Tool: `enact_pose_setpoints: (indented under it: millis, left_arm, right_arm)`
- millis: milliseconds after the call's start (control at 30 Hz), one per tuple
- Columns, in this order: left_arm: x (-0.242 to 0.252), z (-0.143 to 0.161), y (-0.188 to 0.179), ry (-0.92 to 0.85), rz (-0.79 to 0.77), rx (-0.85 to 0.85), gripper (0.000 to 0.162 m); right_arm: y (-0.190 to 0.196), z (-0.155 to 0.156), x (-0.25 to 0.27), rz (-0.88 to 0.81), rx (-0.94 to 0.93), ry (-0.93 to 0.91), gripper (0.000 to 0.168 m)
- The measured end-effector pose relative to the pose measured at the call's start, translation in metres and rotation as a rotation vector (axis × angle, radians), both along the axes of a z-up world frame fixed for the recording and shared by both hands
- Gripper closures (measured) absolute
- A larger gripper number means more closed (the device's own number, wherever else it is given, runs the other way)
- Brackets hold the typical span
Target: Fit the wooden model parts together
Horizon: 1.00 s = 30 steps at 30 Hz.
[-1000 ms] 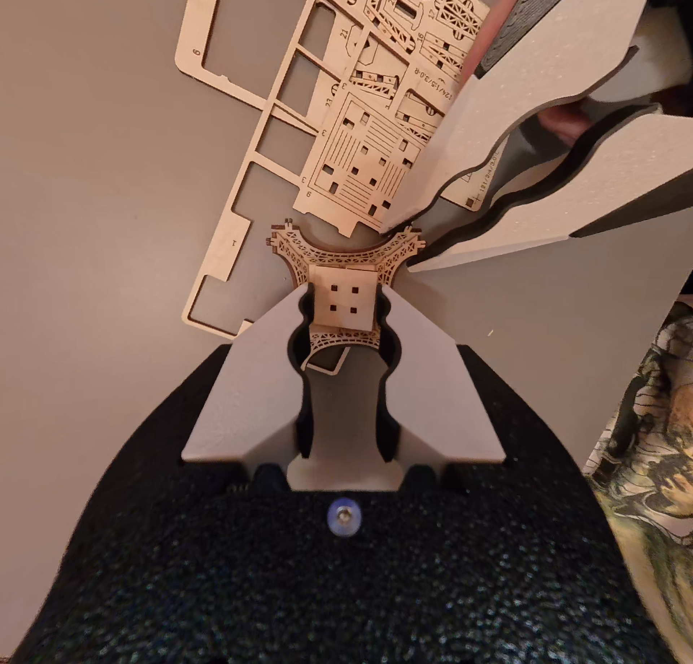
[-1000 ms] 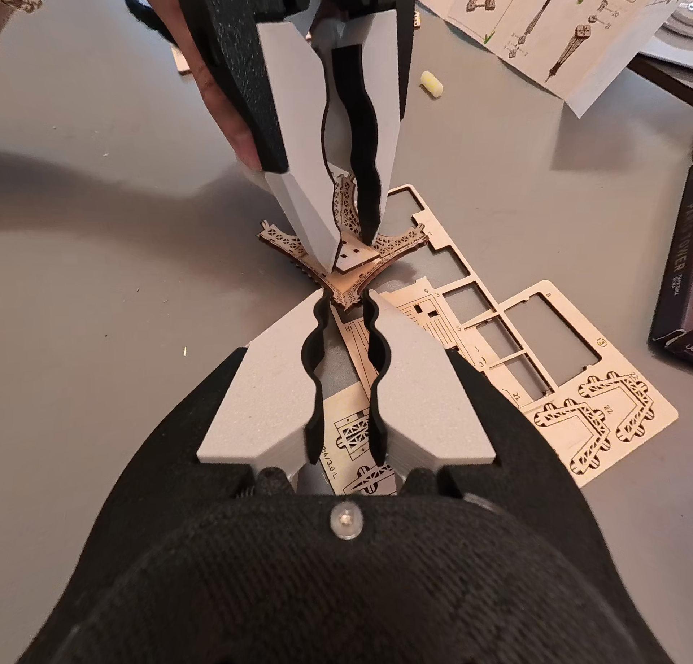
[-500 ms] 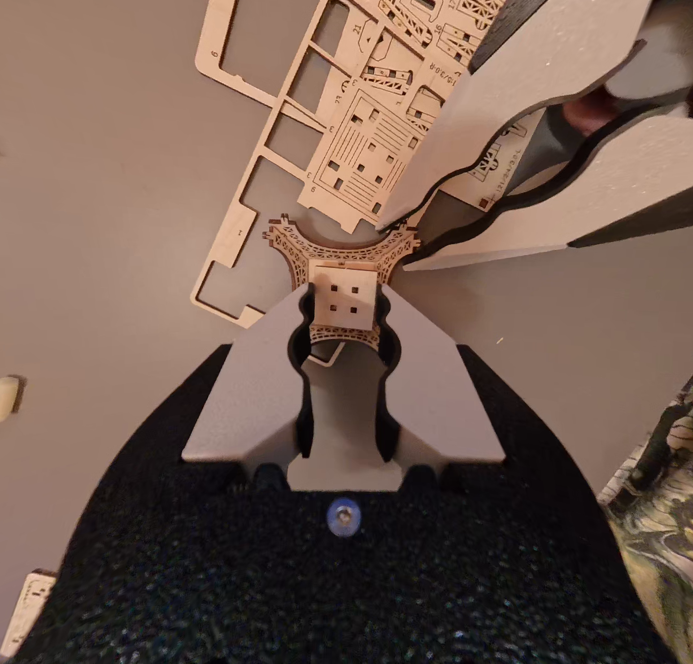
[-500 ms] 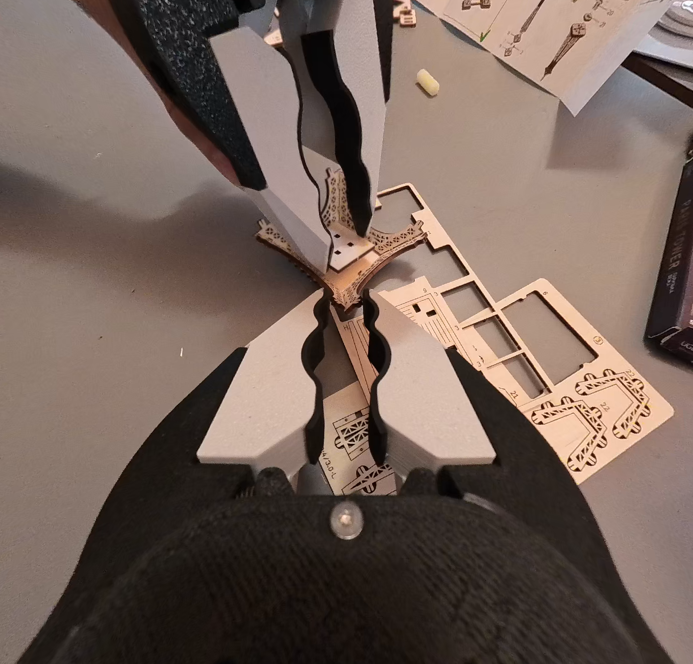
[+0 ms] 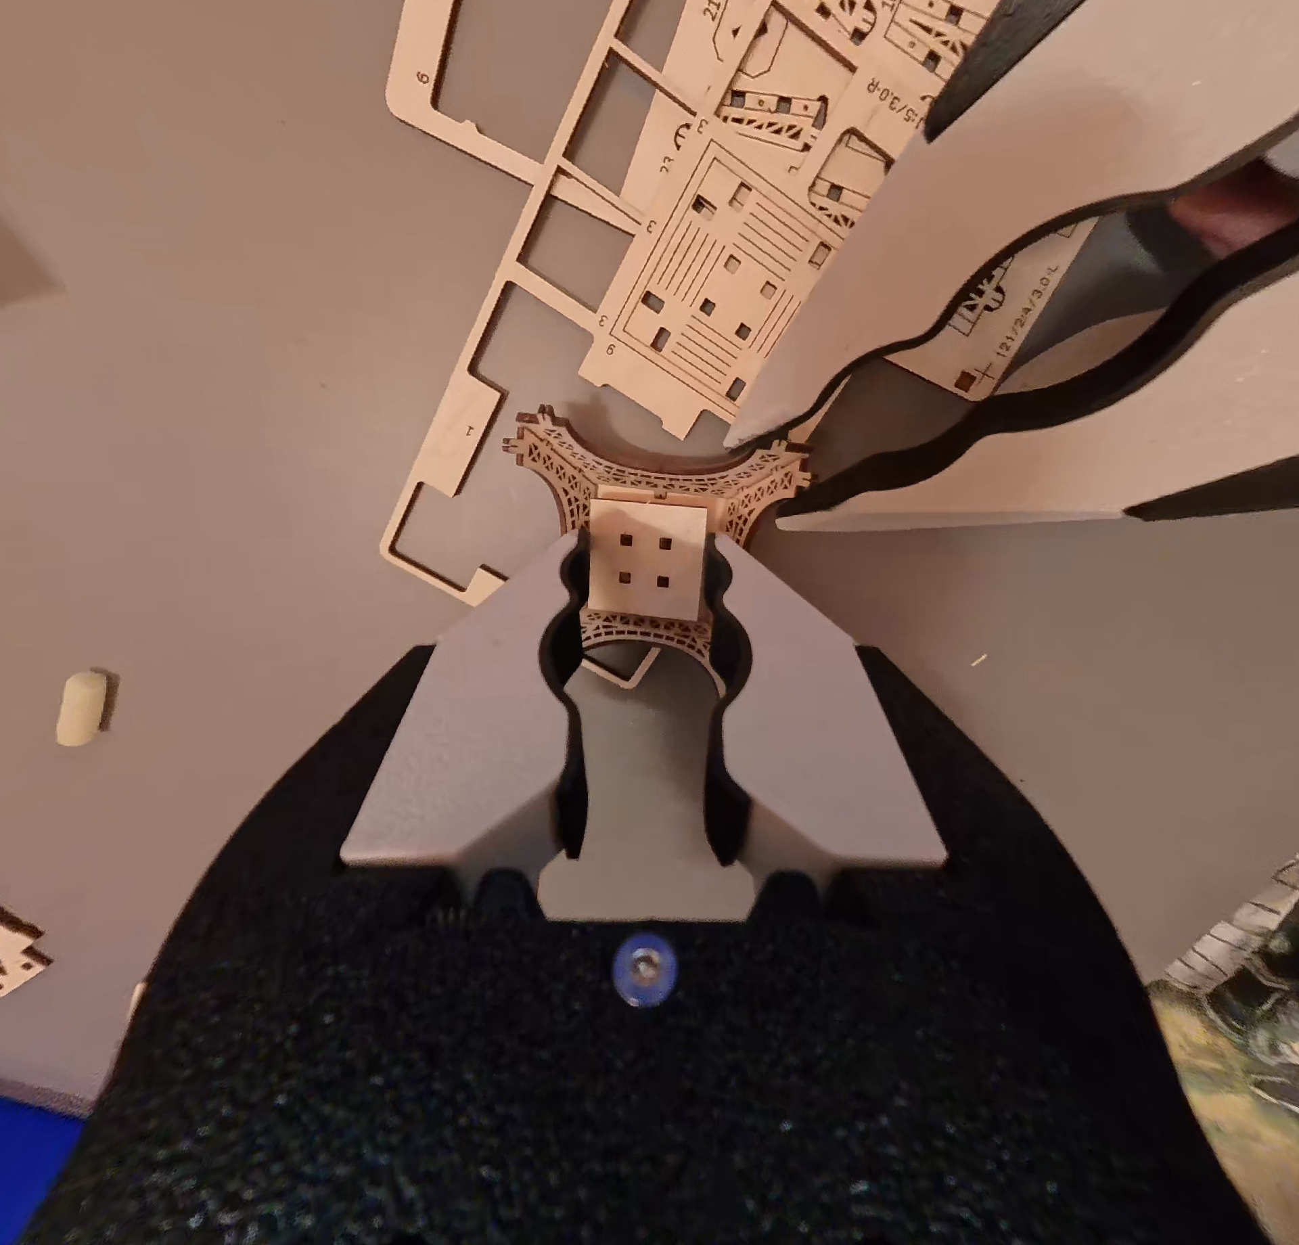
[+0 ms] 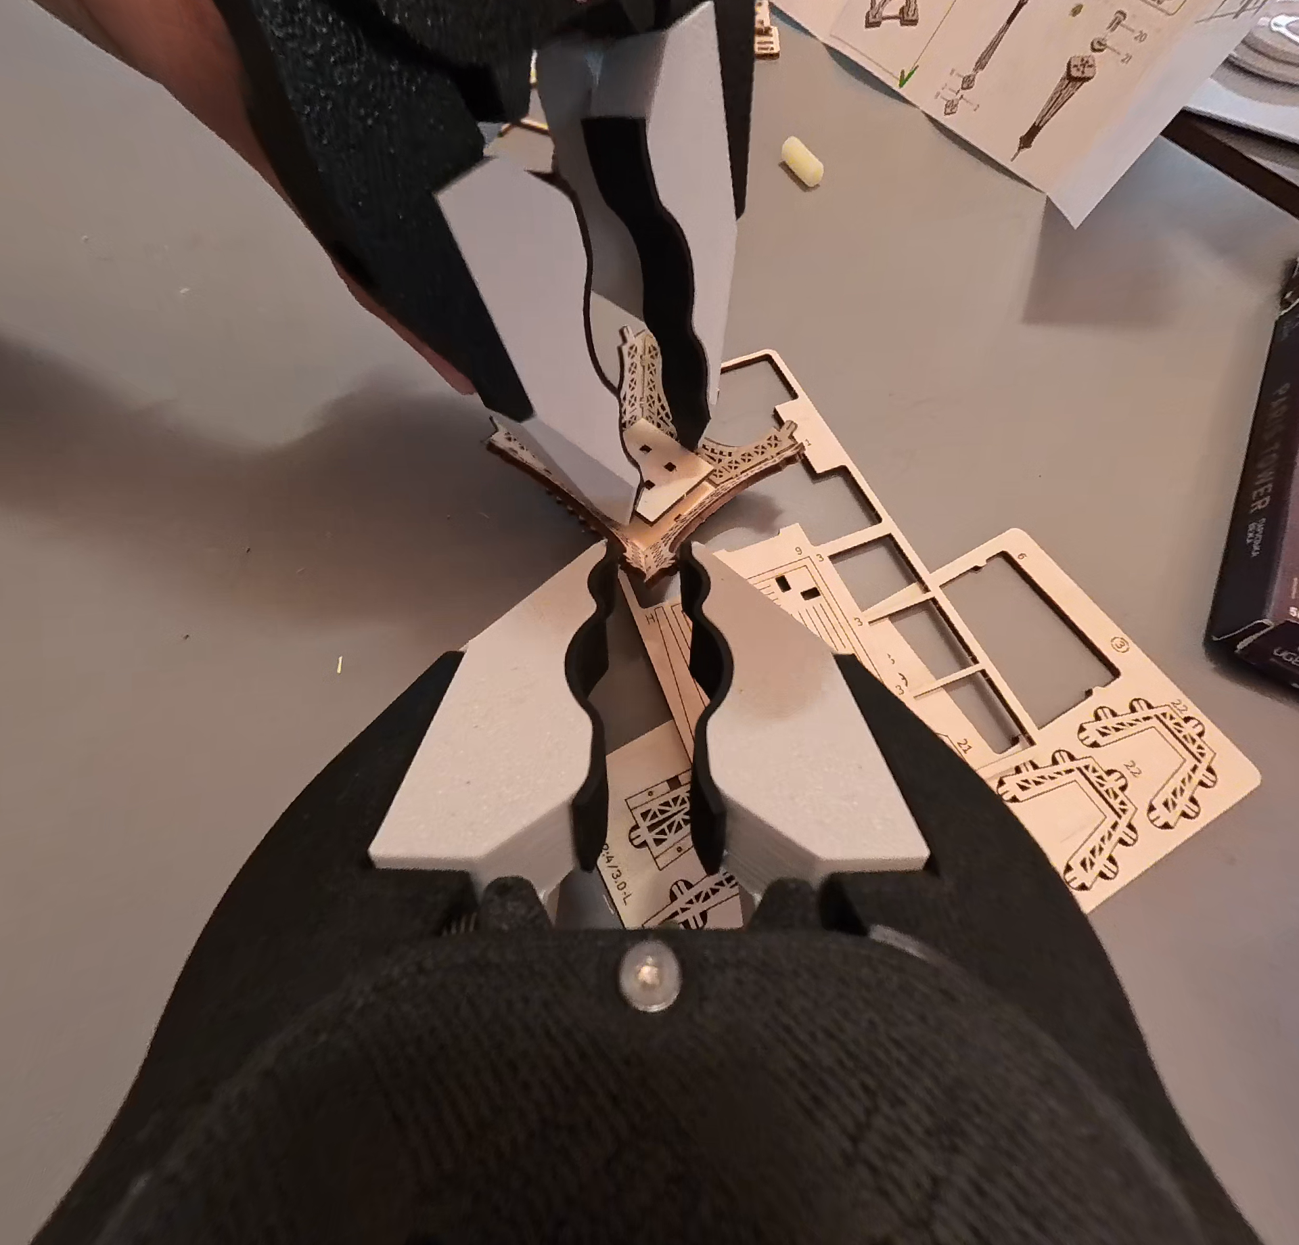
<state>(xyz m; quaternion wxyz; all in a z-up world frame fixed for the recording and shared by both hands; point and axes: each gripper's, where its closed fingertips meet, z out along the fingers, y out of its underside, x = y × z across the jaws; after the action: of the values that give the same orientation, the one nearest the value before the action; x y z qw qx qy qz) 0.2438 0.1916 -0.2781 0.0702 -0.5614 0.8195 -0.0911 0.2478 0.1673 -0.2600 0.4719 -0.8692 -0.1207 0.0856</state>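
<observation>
A wooden tower base (image 5: 645, 559) with lattice legs and a square four-hole platform is held over the grey table. My left gripper (image 5: 647, 543) is shut on the platform's two sides; in the right wrist view it (image 6: 661, 473) comes down from above, and one lattice leg (image 6: 641, 382) rises between its fingers. My right gripper (image 6: 649, 557) has its tips closed on either side of a corner leg (image 6: 650, 554). In the left wrist view it (image 5: 763, 480) reaches in from the upper right onto that leg (image 5: 777, 473).
A wooden parts sheet (image 5: 632, 192) with cut-outs lies flat under and behind the model (image 6: 984, 684). A paper instruction sheet (image 6: 1019, 37), a dark box (image 6: 1265, 522) and a small cream cylinder (image 6: 801, 164) lie nearby. A hand (image 6: 176, 86) holds the left gripper. The tips of both grippers are at nearly the same place.
The left gripper has tilted and drawn back with the model in it; the parts sheet slides up-right in its view and the cream cylinder appears. The right gripper keeps its place at the leg.
</observation>
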Motion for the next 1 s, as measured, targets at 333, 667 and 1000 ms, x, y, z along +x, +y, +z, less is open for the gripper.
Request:
enact_pose_setpoints:
  millis: [333,667,1000]
  left_arm:
    - [-0.002,0.012,-0.001,-0.010,-0.017,-0.099,0.126]
    - [0.002,0.032,0.008,-0.120,-0.429,-0.066,0.121]
    - [-0.005,0.014,0.006,-0.007,-0.183,-0.121,0.131]
  right_arm:
    - [0.000,0.000,0.000,-0.001,0.001,0.001,0.154]
    - [0.000,0.000,0.000,-0.001,0.000,0.004,0.154]
    - [0.000,0.000,0.000,-0.001,0.000,0.002,0.154]
